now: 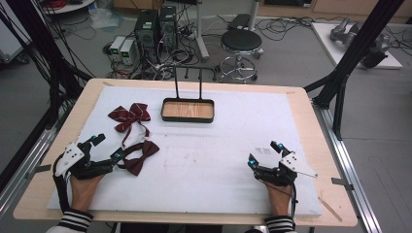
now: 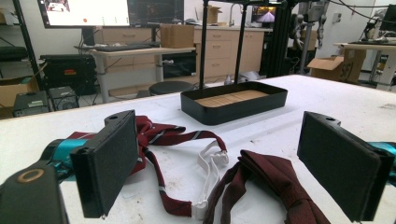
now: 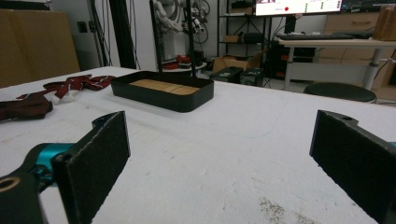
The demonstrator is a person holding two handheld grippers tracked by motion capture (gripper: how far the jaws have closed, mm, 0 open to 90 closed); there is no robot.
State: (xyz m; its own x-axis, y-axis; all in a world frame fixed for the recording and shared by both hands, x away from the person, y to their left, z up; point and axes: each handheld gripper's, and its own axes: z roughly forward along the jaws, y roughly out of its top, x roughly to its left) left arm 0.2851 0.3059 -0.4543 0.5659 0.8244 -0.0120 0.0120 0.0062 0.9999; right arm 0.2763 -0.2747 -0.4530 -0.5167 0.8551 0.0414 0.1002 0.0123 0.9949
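The left claw (image 1: 108, 147) gapes wide just beside the plain maroon bow tie (image 1: 139, 157) near the surface's left edge. The right claw (image 1: 265, 153) is wide too, holding nothing, near the front right corner.

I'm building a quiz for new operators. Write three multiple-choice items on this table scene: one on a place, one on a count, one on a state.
1. Where does the black tray stand?
A. at the far middle of the white mat
B. at the near right corner
C. under the left claw

2. How many dark red bow ties lie on the mat?
A. one
B. two
C. four

3. How does the left claw stand?
A. shut on a bow tie
B. open, with the plain bow tie lying between its jaws
C. shut on the tray

Key: 1 A, the high view shows the tray far and central. 2 B, a striped bow tie and a plain one lie at the left. 3 B, the left gripper view shows both pads wide apart and not closed on the cloth.
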